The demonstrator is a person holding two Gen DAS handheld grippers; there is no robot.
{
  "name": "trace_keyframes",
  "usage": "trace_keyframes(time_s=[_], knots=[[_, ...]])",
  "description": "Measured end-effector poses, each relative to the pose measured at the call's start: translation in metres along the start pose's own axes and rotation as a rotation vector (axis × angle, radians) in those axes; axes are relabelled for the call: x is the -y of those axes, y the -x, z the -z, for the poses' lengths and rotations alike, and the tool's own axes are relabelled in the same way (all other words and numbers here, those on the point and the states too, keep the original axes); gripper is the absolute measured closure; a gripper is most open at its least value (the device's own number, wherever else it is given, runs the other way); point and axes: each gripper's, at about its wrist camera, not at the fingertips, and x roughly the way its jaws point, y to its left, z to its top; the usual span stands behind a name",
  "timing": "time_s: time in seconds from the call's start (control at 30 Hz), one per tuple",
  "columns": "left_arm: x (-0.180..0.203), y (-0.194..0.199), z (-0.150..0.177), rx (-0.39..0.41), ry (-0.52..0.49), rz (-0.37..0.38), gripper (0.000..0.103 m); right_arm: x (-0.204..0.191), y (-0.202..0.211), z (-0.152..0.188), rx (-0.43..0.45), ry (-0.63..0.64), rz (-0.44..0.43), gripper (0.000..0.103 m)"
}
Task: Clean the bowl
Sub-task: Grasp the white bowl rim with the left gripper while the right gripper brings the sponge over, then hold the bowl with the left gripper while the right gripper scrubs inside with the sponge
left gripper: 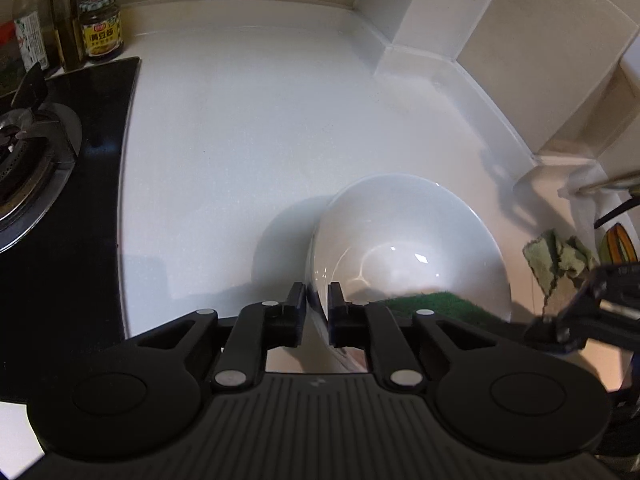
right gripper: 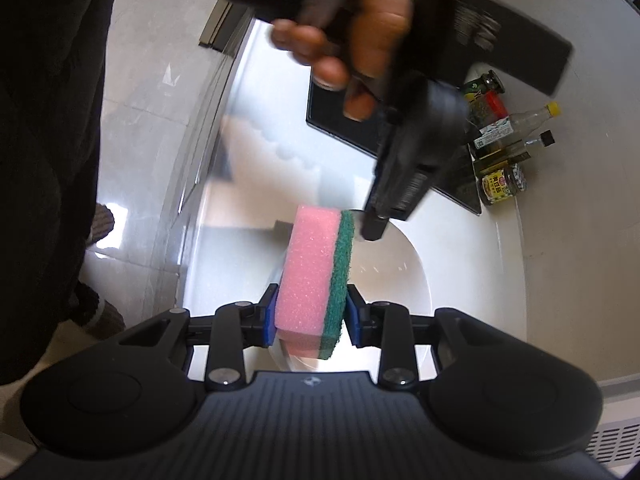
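Note:
A white bowl (left gripper: pixel 404 244) is held tilted above the white counter, and my left gripper (left gripper: pixel 317 300) is shut on its near rim. The green face of a sponge (left gripper: pixel 432 304) rests inside the bowl's lower edge. In the right wrist view, my right gripper (right gripper: pixel 311 312) is shut on a pink sponge with a green scouring side (right gripper: pixel 316 276), pressed into the white bowl (right gripper: pixel 396 276). The left gripper (right gripper: pixel 376 228) appears there too, blurred, with a person's hand (right gripper: pixel 352 40) around its handle, its tip at the bowl's rim.
A black glass hob with a gas burner (left gripper: pixel 28 160) lies to the left. Jars and bottles (left gripper: pixel 100 28) stand at the back wall. A green cloth (left gripper: pixel 556 256) hangs at the right. A person in dark clothes (right gripper: pixel 48 120) stands over the tiled floor.

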Motion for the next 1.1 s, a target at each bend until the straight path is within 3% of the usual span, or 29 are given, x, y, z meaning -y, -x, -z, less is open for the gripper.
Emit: trace_keyframes(time_s=[0.17,0.53,0.83,0.97,1.1], knots=[[0.002,-0.011,-0.019,-0.046,-0.081,0.004,0.096,-0.001,0.000,0.001,-0.012,0.021,0.005,0.074],[0.011,0.001,-0.011,-0.055,-0.073,-0.047,0.091,0.002,0.000,0.003,-0.013,-0.034,0.025,0.075],[0.021,-0.022,-0.046,-0.079,-0.203,-0.032,0.097,0.002,0.007,0.011,-0.036,0.017,0.020,0.075],[0.032,-0.011,-0.033,-0.082,-0.219,-0.076,0.095,0.003,0.007,0.012,-0.038,0.011,0.015,0.075],[0.032,-0.004,-0.018,-0.080,-0.271,-0.071,0.090,0.003,0.008,0.011,-0.034,0.007,0.010,0.075]])
